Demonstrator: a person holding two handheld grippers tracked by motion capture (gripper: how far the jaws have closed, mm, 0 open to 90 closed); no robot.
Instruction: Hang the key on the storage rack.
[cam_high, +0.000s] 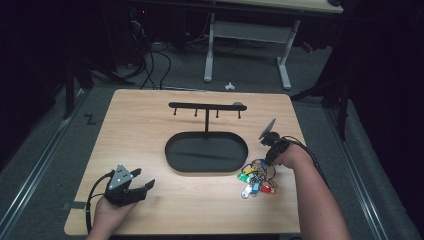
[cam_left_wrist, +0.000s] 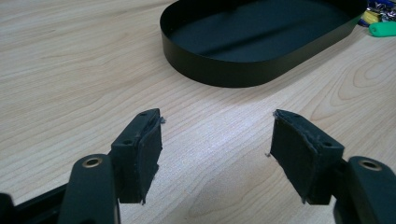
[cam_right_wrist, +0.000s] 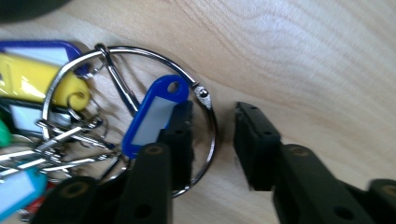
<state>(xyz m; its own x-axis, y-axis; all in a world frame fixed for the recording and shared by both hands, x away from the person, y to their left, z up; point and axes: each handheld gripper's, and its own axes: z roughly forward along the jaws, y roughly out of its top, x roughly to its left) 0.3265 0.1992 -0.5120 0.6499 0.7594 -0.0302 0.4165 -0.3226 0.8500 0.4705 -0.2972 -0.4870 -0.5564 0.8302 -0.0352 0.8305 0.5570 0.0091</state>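
- At the lower right of the high view, the right gripper points down at a key bunch lying on the pale wooden table, just right of the black oval tray. A thin black hook rack rises from the tray on one post, its pegs bare. The left gripper rests at the lower left, well apart from the keys.
- In the left gripper view, the jaws stand wide with nothing between them; the pads look worn and frayed at the edges. The tray's thin matte wall curves across the upper frame, and a green tag peeks in at the upper right.
- In the right gripper view, the jaws stand narrow, straddling the wire of the big ring; whether the pads press it yet I cannot tell. The ring is shiny steel; a glossy blue tag, a yellow tag and metal keys hang on it.
- The step in hand seems to be the pick-up of the bunch. Next the jaws should pinch the thin wire firmly, then lift; the likely goal is a peg on the rack.
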